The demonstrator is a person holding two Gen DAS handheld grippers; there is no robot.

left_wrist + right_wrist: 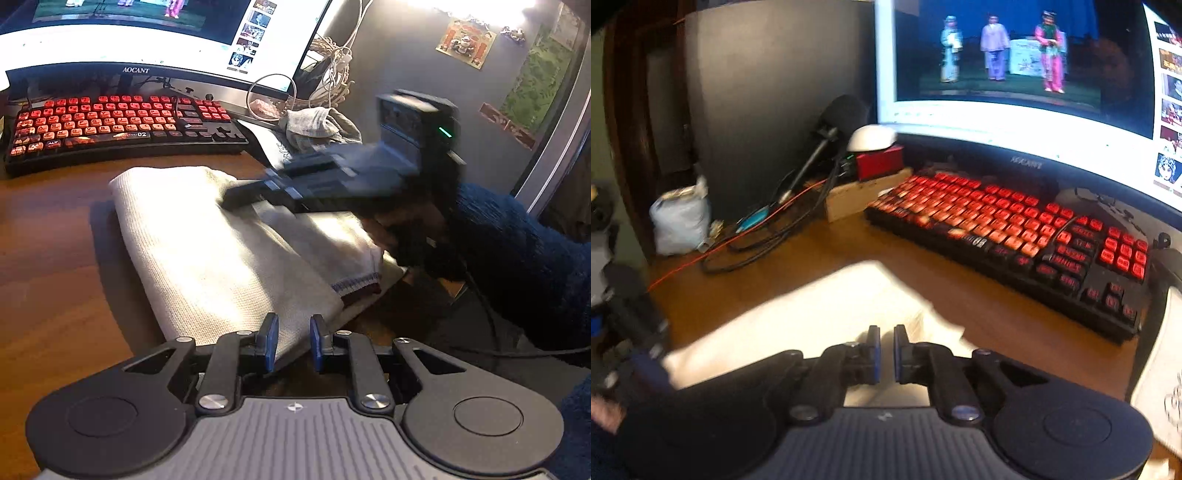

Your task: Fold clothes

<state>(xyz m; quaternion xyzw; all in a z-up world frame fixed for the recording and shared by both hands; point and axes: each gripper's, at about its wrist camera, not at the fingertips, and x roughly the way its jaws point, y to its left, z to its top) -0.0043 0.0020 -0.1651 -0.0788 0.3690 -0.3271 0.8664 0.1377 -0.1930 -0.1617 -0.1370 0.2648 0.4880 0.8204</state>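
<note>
- Cream knit sweater (pixel 207 243) lies folded on the wooden desk (pixel 48 266), in front of the red-lit keyboard (pixel 118 125) and the monitor (pixel 155 33).
- Its striped hem (pixel 356 290) sits at the near right corner, at the desk edge.
- Left gripper (pixel 293 341): blue pads (pixel 272 341) stand slightly apart, over the near edge of the sweater. Fabric shows in the gap; cannot tell whether the pads press on it.
- Right gripper (pixel 885 354): fingers nearly pressed together, only a thin slit between them, nothing visibly pinched. In the left wrist view it is blurred, tips low over the far part of the sweater; contact unclear.
- A hand in a dark blue fuzzy sleeve (pixel 517 251) holds the right gripper.
- Grey cloth (pixel 317 125) is bunched right of the keyboard, beside white cables (pixel 340 66).
- Black cables (pixel 768 236) and a white bag (pixel 679 221) sit at the left end of the desk.
</note>
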